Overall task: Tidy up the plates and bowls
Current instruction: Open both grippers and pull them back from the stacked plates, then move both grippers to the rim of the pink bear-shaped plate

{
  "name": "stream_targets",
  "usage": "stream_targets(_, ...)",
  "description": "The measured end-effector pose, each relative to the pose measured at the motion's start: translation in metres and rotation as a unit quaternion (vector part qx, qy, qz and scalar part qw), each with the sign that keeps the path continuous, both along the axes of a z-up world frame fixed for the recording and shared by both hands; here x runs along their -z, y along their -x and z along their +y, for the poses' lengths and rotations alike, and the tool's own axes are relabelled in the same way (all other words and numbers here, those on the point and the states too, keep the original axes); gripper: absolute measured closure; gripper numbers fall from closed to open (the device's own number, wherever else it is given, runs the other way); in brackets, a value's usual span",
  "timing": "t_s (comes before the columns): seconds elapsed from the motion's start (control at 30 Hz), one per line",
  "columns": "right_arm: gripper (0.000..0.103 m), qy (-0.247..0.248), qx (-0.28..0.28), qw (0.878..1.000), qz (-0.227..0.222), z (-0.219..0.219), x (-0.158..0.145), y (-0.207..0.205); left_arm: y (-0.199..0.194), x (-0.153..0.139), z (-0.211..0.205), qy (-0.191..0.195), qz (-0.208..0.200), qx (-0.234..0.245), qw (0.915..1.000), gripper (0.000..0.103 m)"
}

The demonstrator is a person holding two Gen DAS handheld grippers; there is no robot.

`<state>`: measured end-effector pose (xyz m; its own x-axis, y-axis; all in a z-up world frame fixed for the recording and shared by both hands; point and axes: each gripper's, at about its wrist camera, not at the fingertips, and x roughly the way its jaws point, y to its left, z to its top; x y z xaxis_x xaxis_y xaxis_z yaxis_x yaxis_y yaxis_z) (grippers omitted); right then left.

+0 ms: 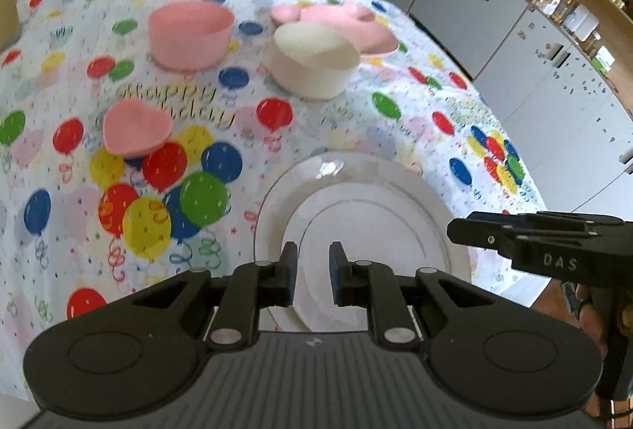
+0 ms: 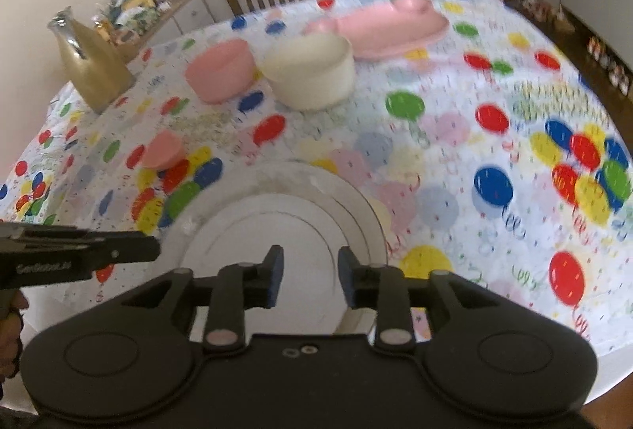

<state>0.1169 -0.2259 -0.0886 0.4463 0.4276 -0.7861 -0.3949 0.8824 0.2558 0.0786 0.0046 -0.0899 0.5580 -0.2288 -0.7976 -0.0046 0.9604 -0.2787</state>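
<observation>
Jaws of the left gripper (image 1: 312,272) stand nearly closed with a narrow gap, gripping nothing; jaws of the right gripper (image 2: 310,276) stand apart, also empty. Below and just ahead of both pairs lies the round white ceramic plate (image 1: 356,207). Farther ahead stand a cream round plastic bowl (image 1: 312,61) and a pink round plastic bowl (image 1: 190,33), on the balloon-print tablecloth (image 1: 395,120).

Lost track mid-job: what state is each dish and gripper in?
White plate: flat on table, empty.
Pink bowl: upright, empty.
Cream bowl: upright, empty.
Heart dish: upright, empty.
Pink plate: flat, far side.
Left gripper: nearly closed, empty.
Right gripper: open, empty.
</observation>
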Motion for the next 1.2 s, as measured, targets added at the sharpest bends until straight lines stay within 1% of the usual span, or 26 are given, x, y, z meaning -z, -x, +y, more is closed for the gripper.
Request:
stream_targets(0.1, 0.066, 0.002, -0.003, 1.000, -0.024, 0.005, -0.014, 0.008, 0.001, -0.009, -0.002, -0.004, -0.016, 0.004, 0.9999, 0.087)
stream_targets(0.27, 0.056, -0.002, 0.002, 0.998, -0.056, 0.011, -0.033, 0.020, 0.005, -0.023, -0.004, 0.000, -0.043, 0.013, 0.9990, 0.086)
stream_targets(0.37, 0.049, -0.003, 0.001, 0.997, -0.082, 0.015, -0.045, 0.025, 0.007, -0.034, -0.005, -0.001, -0.065, 0.018, 0.9977, 0.084)
stream_targets(0.43, 0.039, -0.002, 0.002, 0.995, -0.101, 0.017, -0.053, 0.029, 0.008, -0.042, -0.006, -0.002, -0.078, 0.019, 0.9968, 0.077)
stream_targets(0.47, 0.037, -0.002, 0.002, 0.994, -0.110, 0.018, -0.057, 0.030, 0.009, -0.045, -0.006, -0.003, -0.085, 0.019, 0.9962, 0.075)
stream_targets(0.5, 0.034, -0.003, 0.003, 0.993, -0.118, 0.019, -0.061, 0.031, 0.009, -0.048, -0.006, -0.004, -0.090, 0.020, 0.9957, 0.070)
stream_targets(0.53, 0.029, -0.003, 0.004, 0.992, -0.123, 0.019, -0.064, 0.032, 0.010, -0.051, -0.006, -0.005, -0.096, 0.020, 0.9952, 0.062)
stream_targets(0.57, 0.026, -0.002, 0.005, 0.992, -0.128, 0.020, -0.067, 0.033, 0.009, -0.054, -0.006, -0.006, -0.101, 0.019, 0.9947, 0.056)
stream_targets(0.6, 0.023, 0.000, 0.007, 0.991, -0.134, 0.021, -0.070, 0.033, 0.010, -0.057, -0.006, -0.008, -0.107, 0.016, 0.9941, 0.047)
stream_targets(0.67, 0.022, 0.001, 0.010, 0.990, -0.144, 0.022, -0.075, 0.034, 0.010, -0.064, -0.005, -0.013, -0.123, 0.018, 0.9922, 0.045)
stream_targets(0.8, 0.013, 0.002, 0.016, 0.987, -0.162, 0.024, -0.084, 0.032, 0.005, -0.074, -0.003, -0.018, -0.135, 0.016, 0.9905, 0.044)
stream_targets(0.9, 0.006, 0.005, 0.020, 0.984, -0.179, 0.025, -0.092, 0.028, -0.001, -0.080, -0.002, -0.026, -0.145, 0.008, 0.9891, 0.033)
stream_targets(0.97, 0.002, 0.005, 0.023, 0.982, -0.188, 0.025, -0.096, 0.024, -0.005, -0.085, -0.002, -0.029, -0.152, 0.005, 0.9880, 0.032)
stream_targets(1.03, 0.001, 0.005, 0.028, 0.980, -0.198, 0.024, -0.100, 0.020, -0.012, -0.089, -0.003, -0.036, -0.158, 0.003, 0.9868, 0.032)
stream_targets(1.17, 0.000, 0.001, 0.036, 0.977, -0.208, 0.021, -0.105, 0.005, -0.027, -0.094, -0.004, -0.045, -0.166, -0.003, 0.9850, 0.031)
stream_targets(1.2, 0.000, 0.002, 0.036, 0.977, -0.209, 0.020, -0.105, 0.000, -0.032, -0.095, -0.005, -0.048, -0.168, -0.005, 0.9846, 0.027)
